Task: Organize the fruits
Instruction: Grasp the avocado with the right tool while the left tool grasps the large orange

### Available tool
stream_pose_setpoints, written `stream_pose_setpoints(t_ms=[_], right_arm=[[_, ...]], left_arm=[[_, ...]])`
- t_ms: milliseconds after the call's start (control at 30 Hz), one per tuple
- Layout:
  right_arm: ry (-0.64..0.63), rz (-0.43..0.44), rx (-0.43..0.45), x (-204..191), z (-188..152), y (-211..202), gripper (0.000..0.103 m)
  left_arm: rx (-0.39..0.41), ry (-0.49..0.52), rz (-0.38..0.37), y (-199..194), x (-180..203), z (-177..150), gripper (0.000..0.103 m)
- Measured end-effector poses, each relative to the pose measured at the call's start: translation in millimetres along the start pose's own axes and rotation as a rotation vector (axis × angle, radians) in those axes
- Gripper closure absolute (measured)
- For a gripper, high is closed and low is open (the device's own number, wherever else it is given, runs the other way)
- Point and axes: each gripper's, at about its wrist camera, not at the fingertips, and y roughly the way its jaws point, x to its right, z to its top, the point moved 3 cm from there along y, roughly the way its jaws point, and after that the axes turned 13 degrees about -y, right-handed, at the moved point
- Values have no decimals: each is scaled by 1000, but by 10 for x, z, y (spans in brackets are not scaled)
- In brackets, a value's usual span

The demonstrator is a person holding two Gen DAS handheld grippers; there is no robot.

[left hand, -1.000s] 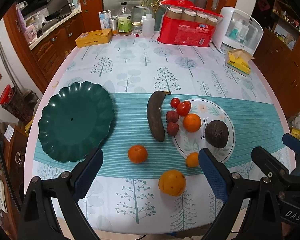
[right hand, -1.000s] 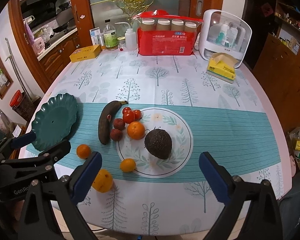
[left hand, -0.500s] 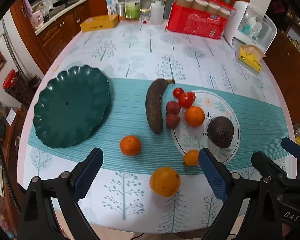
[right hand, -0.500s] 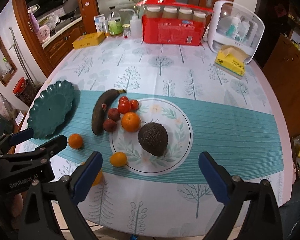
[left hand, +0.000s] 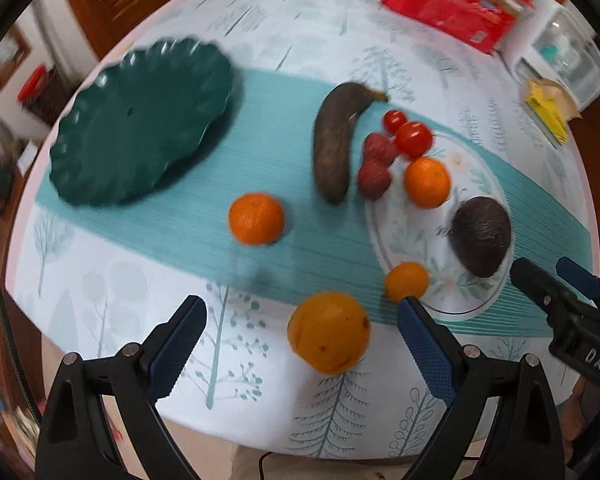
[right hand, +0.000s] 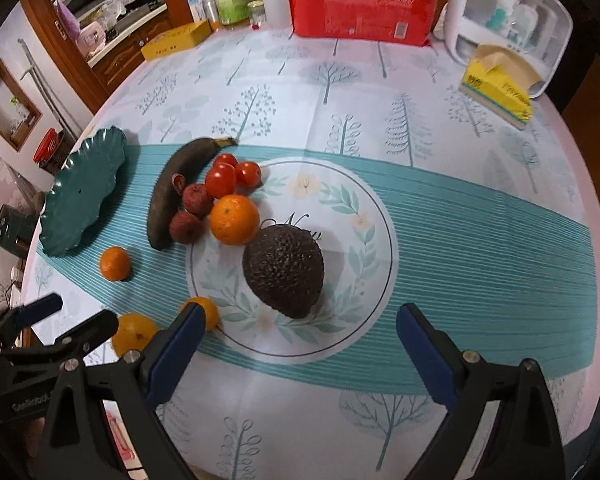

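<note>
My left gripper [left hand: 302,322] is open, its blue pads on either side of a large orange [left hand: 329,332] near the table's front edge. A mandarin [left hand: 256,219] lies on the teal runner, a smaller one [left hand: 406,281] at the white plate's rim [left hand: 384,256]. The empty green scalloped plate [left hand: 140,120] sits at the left. A dark banana [right hand: 176,194], lychees [right hand: 196,199], tomatoes [right hand: 220,181], an orange [right hand: 234,219] and an avocado [right hand: 284,270] cluster at the white plate [right hand: 364,320]. My right gripper [right hand: 298,324] is open, just in front of the avocado.
At the table's far side stand a red pack of jars [right hand: 362,10], bottles [right hand: 230,4], a yellow box [right hand: 176,40], a yellow tissue pack [right hand: 498,88] and a white appliance [right hand: 512,26]. Wooden cabinets [right hand: 112,60] line the left wall.
Both grippers have moved forward and down toward the fruit. The large orange now lies between the left gripper's pads, and the avocado sits closer to the right gripper.
</note>
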Motion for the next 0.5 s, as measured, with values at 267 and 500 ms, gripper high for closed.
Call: stream_pose_setpoints(t_ms=[267,500], right_arm=[[-68,29,-14,35,51,286,6],[-108,59,-20,8,108,436,6]], left_arm=[[-70,-164,-12,246,-272,-166,7],[-67,-189,-31,284,-246,-269,7]])
